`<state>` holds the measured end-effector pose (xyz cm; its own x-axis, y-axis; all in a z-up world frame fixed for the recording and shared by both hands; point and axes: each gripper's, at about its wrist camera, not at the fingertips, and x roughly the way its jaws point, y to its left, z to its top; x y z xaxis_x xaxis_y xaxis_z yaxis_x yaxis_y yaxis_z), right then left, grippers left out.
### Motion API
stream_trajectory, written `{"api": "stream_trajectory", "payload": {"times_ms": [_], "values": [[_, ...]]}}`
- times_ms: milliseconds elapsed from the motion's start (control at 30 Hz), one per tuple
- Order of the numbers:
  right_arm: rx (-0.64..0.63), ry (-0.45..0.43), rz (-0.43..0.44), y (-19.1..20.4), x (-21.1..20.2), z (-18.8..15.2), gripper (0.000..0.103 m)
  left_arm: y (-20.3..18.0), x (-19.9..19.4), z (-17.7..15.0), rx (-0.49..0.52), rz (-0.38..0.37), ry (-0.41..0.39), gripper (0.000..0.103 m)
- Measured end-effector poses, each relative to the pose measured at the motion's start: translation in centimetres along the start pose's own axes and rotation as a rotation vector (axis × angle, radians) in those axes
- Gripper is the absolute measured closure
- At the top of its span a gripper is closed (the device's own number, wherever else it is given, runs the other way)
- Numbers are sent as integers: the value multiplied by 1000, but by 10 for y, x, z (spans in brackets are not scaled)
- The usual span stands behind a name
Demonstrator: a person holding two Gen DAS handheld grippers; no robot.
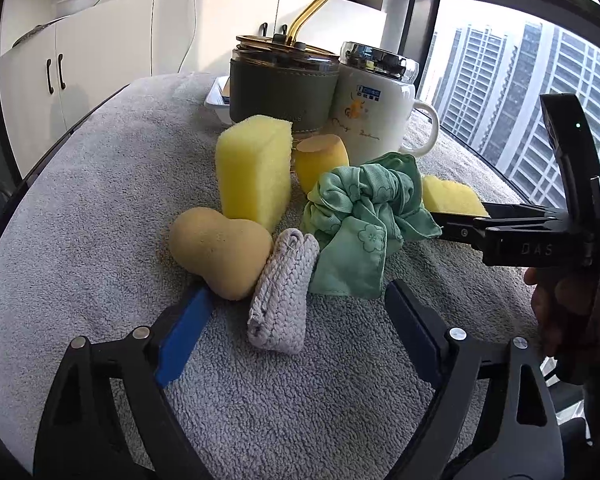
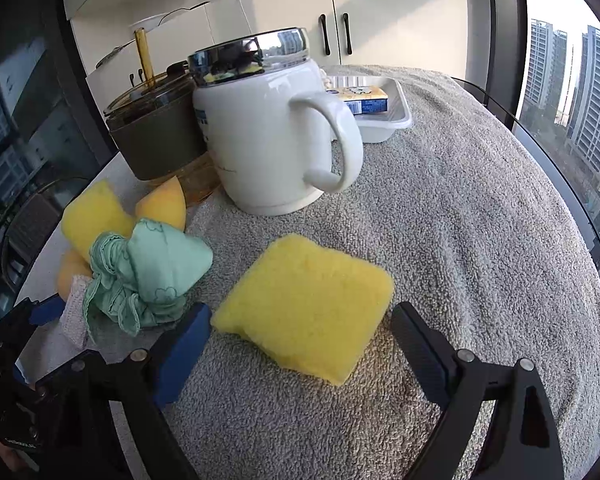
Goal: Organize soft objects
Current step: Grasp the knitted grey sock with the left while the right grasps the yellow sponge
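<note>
Both tilt downward: left gripper (image 1: 300,312) spread around the folded grey knitted cloth (image 1: 282,292); right gripper (image 2: 304,332) spread around the flat yellow sponge (image 2: 306,308).

I count on the grey towel-covered table (image 1: 80,208): two yellow rectangular foam sponges (image 1: 254,170) (image 2: 306,312), two tan rounded sponges (image 1: 220,252) (image 1: 322,156), one green fabric scrunchie (image 1: 360,216), one grey knitted cloth (image 1: 282,292), one white ceramic mug (image 2: 260,136), one sleeved glass jar (image 1: 282,92), one white plastic tray (image 2: 384,126).
</note>
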<state>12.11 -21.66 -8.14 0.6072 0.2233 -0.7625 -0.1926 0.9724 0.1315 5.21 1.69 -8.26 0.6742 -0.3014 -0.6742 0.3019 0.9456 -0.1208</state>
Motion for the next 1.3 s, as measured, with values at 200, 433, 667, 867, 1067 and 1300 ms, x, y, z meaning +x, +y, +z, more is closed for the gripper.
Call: {"api": "stream_trajectory", "payload": {"times_ms": [200, 433, 667, 867, 1067, 1300], "values": [[-35, 21, -41, 7, 3, -1, 9, 3, -2, -1, 31, 54, 1, 54], [-33, 15, -56, 6, 1, -2, 15, 0, -7, -5, 62, 46, -9, 75], [-43, 11, -65, 5, -1, -4, 22, -7, -9, -7, 76, 21, -19, 79], [-45, 4, -65, 5, -3, -5, 28, -8, -15, -5, 70, 5, -52, 80], [-53, 2, -70, 5, -4, -5, 32, -6, -15, -6, 48, -9, -56, 81], [-51, -13, -62, 3, -9, -7, 42, -4, -16, -5, 30, -27, -62, 82]]}}
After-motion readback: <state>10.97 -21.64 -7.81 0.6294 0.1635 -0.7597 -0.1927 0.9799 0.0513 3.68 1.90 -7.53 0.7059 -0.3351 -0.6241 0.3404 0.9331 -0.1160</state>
